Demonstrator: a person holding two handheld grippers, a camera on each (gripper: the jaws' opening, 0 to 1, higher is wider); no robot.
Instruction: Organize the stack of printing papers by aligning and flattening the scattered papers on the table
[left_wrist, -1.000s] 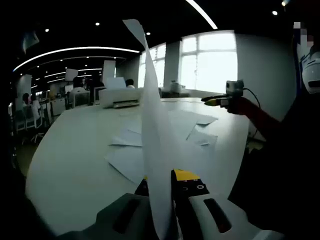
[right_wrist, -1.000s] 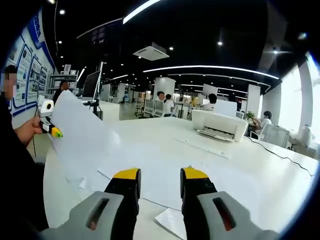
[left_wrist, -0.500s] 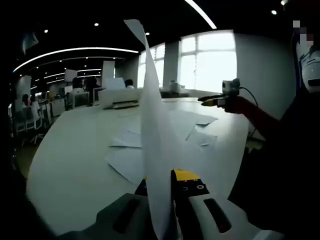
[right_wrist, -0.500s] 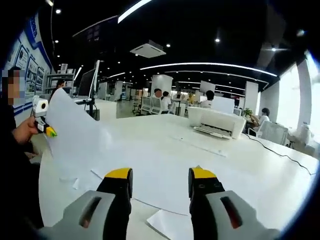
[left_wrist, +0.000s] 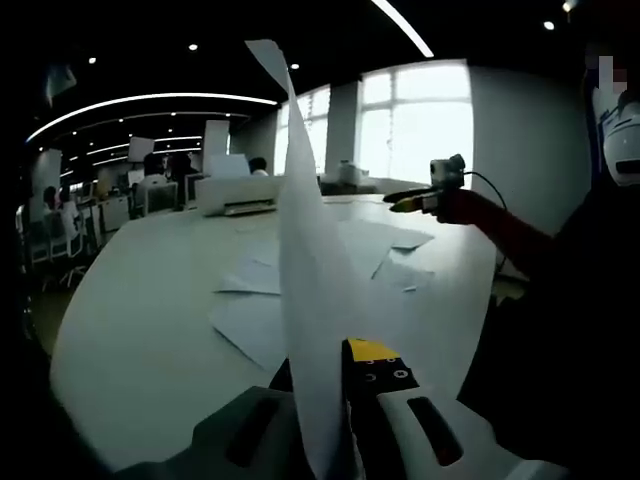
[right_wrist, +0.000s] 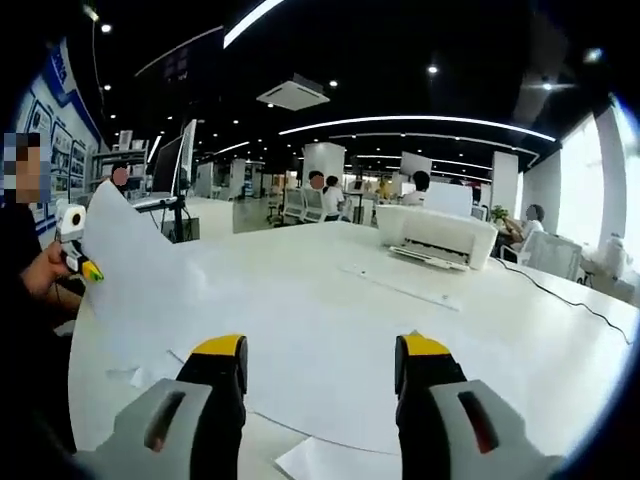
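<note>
The left tool (left_wrist: 335, 365) is clenched on a sheet of paper (left_wrist: 300, 240) that stands on edge straight up from its jaws; past it, scattered papers (left_wrist: 300, 300) lie on the white surface (left_wrist: 140, 300), with the right tool (left_wrist: 410, 200) raised beyond them to the right. The right tool (right_wrist: 320, 360) is released, jaws wide apart above the papers (right_wrist: 320, 340), with a white printer (right_wrist: 435, 235) farther off and the held sheet (right_wrist: 130, 260) to its left.

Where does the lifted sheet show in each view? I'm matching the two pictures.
Left gripper view: the lifted sheet stands edge-on at centre, clamped in the left hand-held gripper.
Right gripper view: it rises at far left.
Shared landmark: the white printer.
</note>
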